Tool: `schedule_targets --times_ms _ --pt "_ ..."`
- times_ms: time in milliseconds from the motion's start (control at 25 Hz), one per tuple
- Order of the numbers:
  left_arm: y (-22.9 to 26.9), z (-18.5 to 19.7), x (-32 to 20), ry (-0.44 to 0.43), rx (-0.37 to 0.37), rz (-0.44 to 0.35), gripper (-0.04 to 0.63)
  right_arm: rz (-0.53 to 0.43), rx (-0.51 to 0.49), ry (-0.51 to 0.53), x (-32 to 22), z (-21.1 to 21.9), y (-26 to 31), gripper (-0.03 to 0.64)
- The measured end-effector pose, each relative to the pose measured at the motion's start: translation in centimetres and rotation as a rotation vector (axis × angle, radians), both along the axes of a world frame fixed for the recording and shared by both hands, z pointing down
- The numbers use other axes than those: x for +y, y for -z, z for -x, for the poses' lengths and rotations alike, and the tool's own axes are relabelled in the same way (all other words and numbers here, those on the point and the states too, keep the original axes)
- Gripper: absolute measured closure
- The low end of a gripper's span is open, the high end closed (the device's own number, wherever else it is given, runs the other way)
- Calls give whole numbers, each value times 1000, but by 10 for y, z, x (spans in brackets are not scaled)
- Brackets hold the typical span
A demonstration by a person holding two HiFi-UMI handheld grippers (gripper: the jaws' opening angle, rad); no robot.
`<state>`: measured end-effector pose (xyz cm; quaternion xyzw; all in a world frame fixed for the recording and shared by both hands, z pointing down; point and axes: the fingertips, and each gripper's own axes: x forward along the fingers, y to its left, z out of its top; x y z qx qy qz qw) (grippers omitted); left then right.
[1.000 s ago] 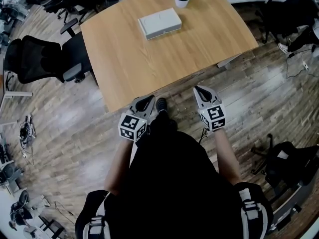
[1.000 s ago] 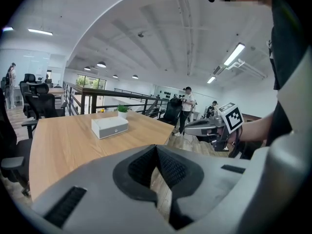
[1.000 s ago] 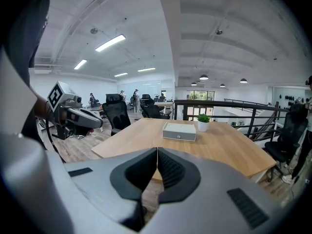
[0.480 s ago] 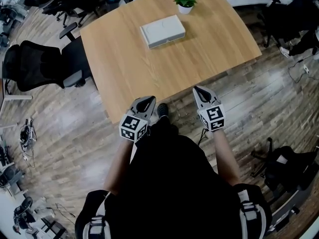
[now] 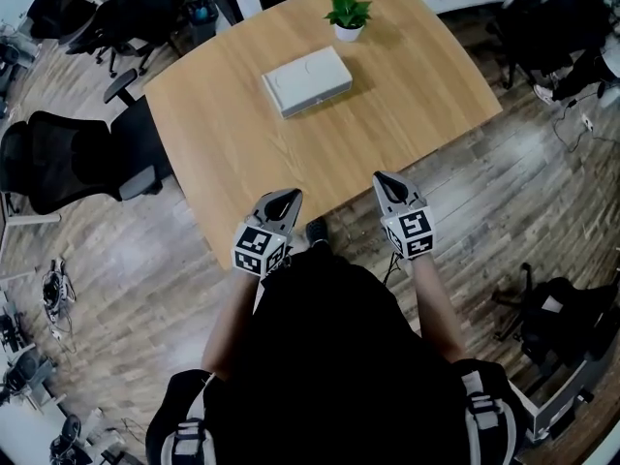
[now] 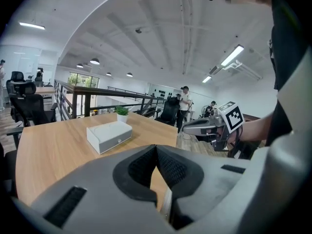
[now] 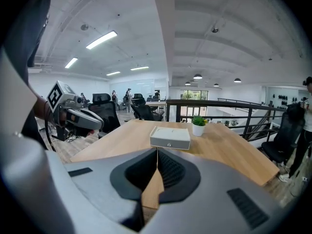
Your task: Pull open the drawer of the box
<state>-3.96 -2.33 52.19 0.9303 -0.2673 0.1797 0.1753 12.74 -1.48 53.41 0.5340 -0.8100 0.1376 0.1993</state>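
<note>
Task not started, as far as the views show. The large light wooden table point(image 5: 291, 153) stands on a wood-plank floor point(image 5: 484, 192), and the person stands at its near edge. The task's thing, a flat white rectangular box point(image 5: 307, 80), lies on the far half of the table, just in front of a small green plant in a white pot point(image 5: 347, 13). The drawer point(image 7: 169, 143) sits flush in the box's front face and looks fully closed, with a small round knob point(image 7: 168, 145) at its centre.

Both claws hang low at the near table edge, well apart from the box. The left claw point(image 5: 285, 200) has its pads pressed together with nothing between them. The right claw point(image 5: 389, 186) is the same, closed tight and empty.

Left to do, by my reading: everything. That means reaching across to the box, opening a claw, pinching the knob and pulling the drawer out, likely with the other claw steadying the box.
</note>
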Motion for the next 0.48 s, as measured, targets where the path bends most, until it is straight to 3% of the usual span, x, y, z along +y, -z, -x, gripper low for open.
schedule_targets --times_ms 480 --pt "-3 2 -48 -31 35 -10 574 2 26 -27 -33 8 0 592"
